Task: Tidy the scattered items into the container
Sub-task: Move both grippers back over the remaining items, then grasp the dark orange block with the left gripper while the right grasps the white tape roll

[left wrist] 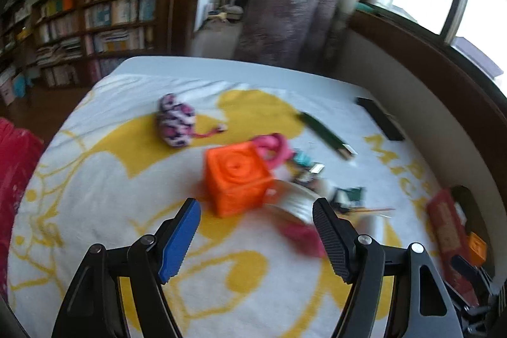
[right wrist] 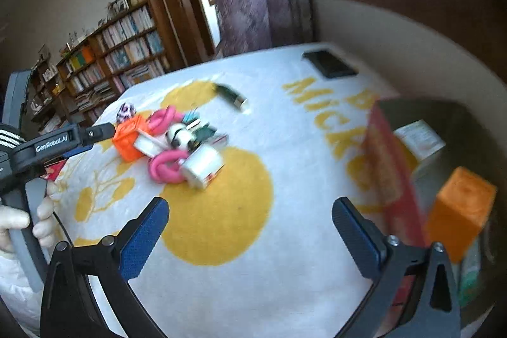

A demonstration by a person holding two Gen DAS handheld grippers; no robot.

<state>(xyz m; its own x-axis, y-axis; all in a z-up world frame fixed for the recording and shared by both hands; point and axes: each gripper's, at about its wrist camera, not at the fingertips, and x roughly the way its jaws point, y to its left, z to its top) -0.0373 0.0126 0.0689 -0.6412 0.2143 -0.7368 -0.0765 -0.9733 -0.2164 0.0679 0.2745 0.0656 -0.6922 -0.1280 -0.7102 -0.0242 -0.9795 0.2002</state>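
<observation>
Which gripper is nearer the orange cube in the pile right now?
Left. The left gripper is open just short of the orange cube. The right gripper, also open, sits farther back, beside the red container.

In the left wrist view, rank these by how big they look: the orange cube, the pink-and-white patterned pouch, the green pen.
1. orange cube, clearly largest, though it is also nearest the camera.
2. patterned pouch.
3. green pen: about as long as the pouch but far thinner, and blurred.
</observation>
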